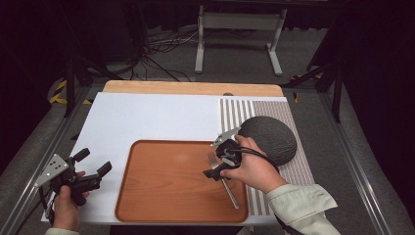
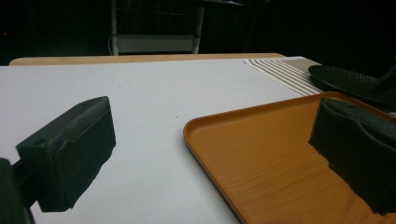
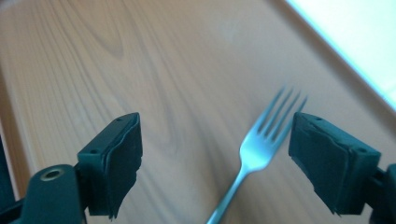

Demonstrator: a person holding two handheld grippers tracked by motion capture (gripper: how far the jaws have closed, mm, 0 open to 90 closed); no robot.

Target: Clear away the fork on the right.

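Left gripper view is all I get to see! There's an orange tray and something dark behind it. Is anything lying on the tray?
Observer: Yes, a fork lies on the tray, near its right edge.
Operator: Is somebody grabbing it?
Observer: Not yet. The right tool hangs over it, open, with the prongs between its jaws.
Operator: And the dark thing?
Observer: A round dark plate on a striped mat, right of the tray.

The room is dark. A grey floor [image 1: 235, 54] lies behind the table [image 1: 193, 88], with a white stand [image 1: 240, 22] and cables [image 1: 156, 54].
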